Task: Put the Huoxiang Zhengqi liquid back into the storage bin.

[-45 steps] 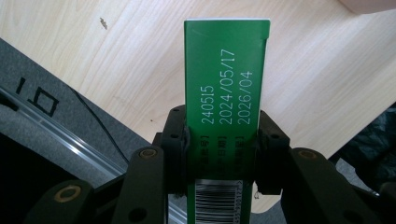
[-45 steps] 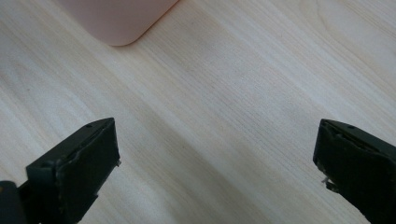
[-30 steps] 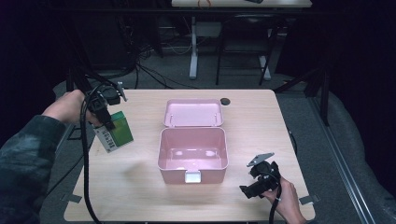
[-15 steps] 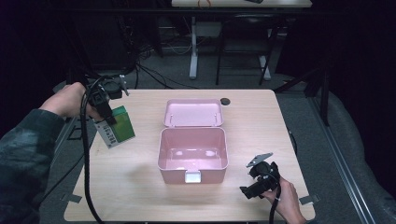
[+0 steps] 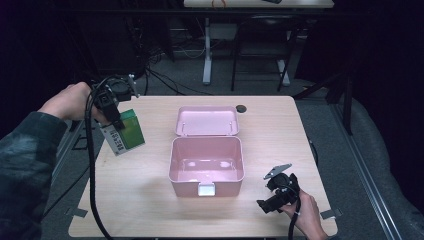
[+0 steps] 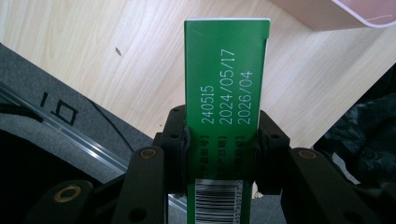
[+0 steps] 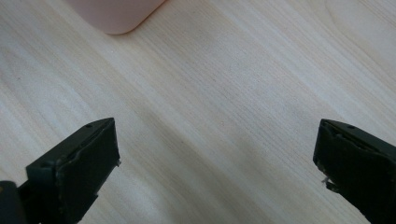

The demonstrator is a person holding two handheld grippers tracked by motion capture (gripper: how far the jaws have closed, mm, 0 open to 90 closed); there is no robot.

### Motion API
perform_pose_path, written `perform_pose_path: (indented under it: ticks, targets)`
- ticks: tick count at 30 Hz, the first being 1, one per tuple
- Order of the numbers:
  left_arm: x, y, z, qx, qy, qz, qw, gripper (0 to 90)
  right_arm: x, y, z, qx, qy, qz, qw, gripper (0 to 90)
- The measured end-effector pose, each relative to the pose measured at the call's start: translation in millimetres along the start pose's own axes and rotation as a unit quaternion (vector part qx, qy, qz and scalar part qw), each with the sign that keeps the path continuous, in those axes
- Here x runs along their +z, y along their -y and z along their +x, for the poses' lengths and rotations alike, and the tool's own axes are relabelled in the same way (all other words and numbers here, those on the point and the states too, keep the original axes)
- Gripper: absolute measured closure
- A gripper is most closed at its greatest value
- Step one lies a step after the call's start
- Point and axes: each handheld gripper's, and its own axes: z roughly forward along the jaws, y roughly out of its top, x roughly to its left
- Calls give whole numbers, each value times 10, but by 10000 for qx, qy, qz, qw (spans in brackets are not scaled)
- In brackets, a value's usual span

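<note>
I see the wooden table [image 5: 150, 200] with the pink box [image 5: 206, 165] open at its middle, lid [image 5: 206, 121] tipped back. My left gripper [image 5: 111, 107] clamps the green carton [image 5: 125, 132], lifted clear above the table's left edge. My right gripper [image 5: 272, 197] rests near the front right corner, 2 jaws spread wide, nothing between them.

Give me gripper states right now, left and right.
Left gripper: closed on the green carton, carton off the table.
Right gripper: open, nothing between the jaws, low over the table near the pink box.
</note>
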Motion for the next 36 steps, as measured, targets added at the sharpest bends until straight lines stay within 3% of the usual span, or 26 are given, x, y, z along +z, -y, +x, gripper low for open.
perform_pose_path:
  ticks: [14, 36]
  targets:
    - [-197, -92, -31, 55, -80, -41, 9999, 636, 5, 1, 0, -29, 37, 70, 10000, 0]
    - [-435, -311, -188, 347, -215, -137, 9991, 636, 14, 2, 0, -57, 54, 77, 9999, 0]
